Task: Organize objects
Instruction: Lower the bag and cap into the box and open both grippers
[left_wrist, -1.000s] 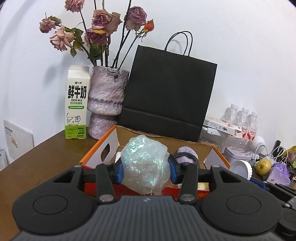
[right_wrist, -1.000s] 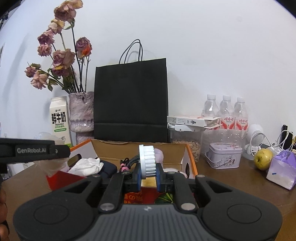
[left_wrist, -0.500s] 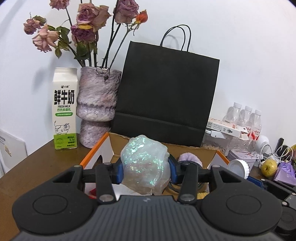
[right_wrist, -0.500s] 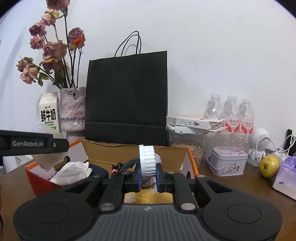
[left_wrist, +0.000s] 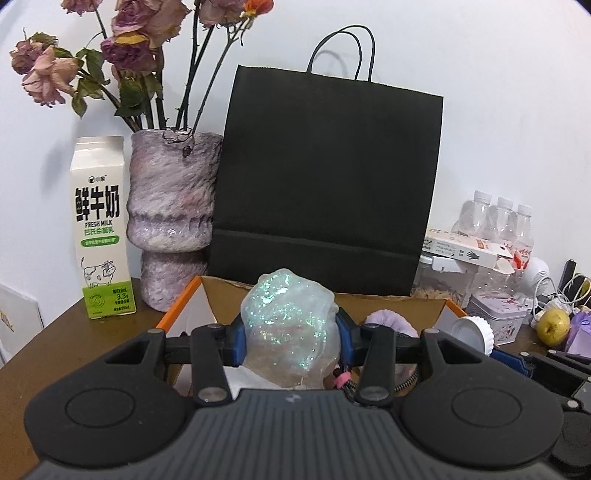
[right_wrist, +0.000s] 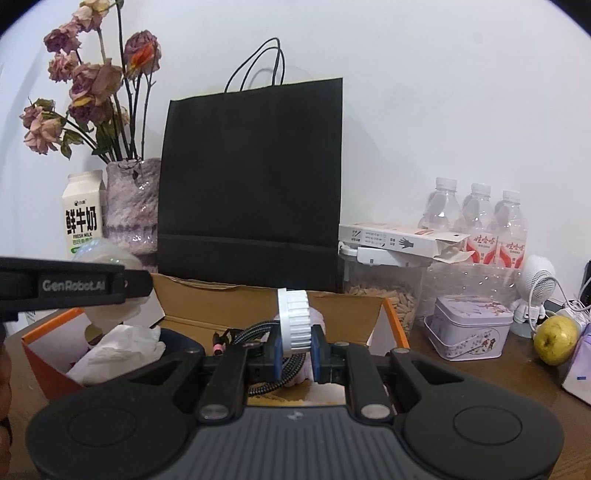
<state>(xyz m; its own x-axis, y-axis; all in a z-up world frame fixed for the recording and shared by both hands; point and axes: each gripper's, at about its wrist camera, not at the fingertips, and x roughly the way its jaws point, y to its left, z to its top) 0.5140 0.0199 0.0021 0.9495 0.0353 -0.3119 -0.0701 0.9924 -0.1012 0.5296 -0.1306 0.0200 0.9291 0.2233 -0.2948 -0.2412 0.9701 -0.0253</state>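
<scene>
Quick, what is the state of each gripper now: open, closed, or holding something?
Left gripper: closed on the iridescent crumpled ball, above the orange box.
Right gripper: closed on the white ribbed cap.

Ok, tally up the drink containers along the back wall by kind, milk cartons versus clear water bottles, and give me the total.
Milk cartons: 1
Clear water bottles: 3
Total: 4
</scene>
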